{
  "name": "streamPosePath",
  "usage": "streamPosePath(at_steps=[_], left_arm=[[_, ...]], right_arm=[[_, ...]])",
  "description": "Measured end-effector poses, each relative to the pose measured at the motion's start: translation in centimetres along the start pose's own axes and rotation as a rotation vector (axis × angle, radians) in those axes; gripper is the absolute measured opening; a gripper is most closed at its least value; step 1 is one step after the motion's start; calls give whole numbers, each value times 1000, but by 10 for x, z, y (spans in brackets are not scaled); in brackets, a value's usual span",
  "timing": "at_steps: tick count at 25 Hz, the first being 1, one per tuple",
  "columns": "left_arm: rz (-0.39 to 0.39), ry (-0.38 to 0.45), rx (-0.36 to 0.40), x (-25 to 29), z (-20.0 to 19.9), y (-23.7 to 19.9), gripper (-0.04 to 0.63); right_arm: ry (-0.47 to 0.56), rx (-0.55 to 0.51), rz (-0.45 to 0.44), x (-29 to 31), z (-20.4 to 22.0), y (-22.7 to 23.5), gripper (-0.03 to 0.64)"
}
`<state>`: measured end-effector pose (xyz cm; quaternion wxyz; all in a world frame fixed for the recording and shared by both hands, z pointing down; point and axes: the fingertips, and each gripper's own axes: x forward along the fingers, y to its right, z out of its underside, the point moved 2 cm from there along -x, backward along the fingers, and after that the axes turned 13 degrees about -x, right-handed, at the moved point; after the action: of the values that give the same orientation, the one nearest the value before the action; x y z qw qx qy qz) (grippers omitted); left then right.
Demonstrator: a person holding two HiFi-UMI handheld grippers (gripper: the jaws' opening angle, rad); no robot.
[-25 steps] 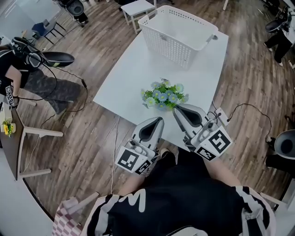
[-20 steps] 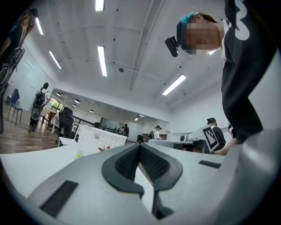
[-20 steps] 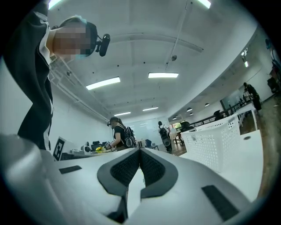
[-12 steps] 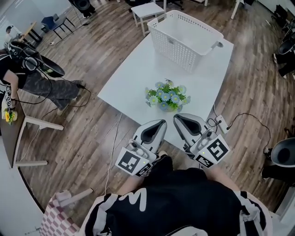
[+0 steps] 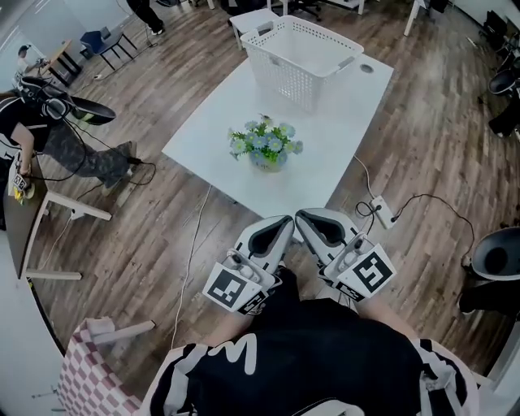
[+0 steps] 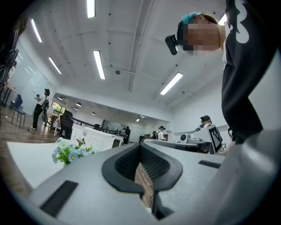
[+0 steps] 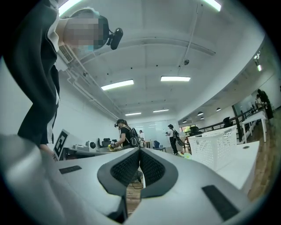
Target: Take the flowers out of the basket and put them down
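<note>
A small pot of blue and white flowers (image 5: 263,145) stands on the white table (image 5: 325,154), near its front half and clear of the basket. The white mesh basket (image 5: 299,50) sits empty at the table's far end. My left gripper (image 5: 276,227) and right gripper (image 5: 309,221) are side by side, pulled back off the table's near edge above the wooden floor, close to my body. Both are shut with nothing between the jaws. The flowers (image 6: 68,151) show low at the left in the left gripper view; the basket (image 7: 217,145) shows at the right in the right gripper view.
A power strip (image 5: 379,210) with its cable lies on the floor at the table's right front corner. A small white stool (image 5: 253,18) stands beyond the basket. A person (image 5: 57,130) sits at a desk at the left. Black bin (image 5: 496,258) at right.
Both grippers have drawn back from the flowers toward my body. The view has shifted, so the table, flowers and basket sit farther away and higher in the head view.
</note>
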<state>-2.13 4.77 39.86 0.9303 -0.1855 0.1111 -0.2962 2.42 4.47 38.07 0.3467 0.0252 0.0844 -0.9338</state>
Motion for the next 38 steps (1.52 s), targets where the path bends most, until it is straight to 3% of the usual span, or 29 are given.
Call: streamPosePath(at_steps=[10, 17, 30, 38], left_arm=[[-98, 42, 21, -45, 71, 140, 3], [-151, 74, 54, -77, 71, 205, 3], [-149, 75, 82, -119, 75, 264, 3], [-124, 68, 71, -199, 88, 308, 3]], right_arm=[[45, 19, -39, -140, -24, -62, 18], [94, 18, -63, -189, -61, -96, 18], [88, 8, -85, -231, -81, -150, 18], [81, 9, -67, -250, -94, -238, 18]])
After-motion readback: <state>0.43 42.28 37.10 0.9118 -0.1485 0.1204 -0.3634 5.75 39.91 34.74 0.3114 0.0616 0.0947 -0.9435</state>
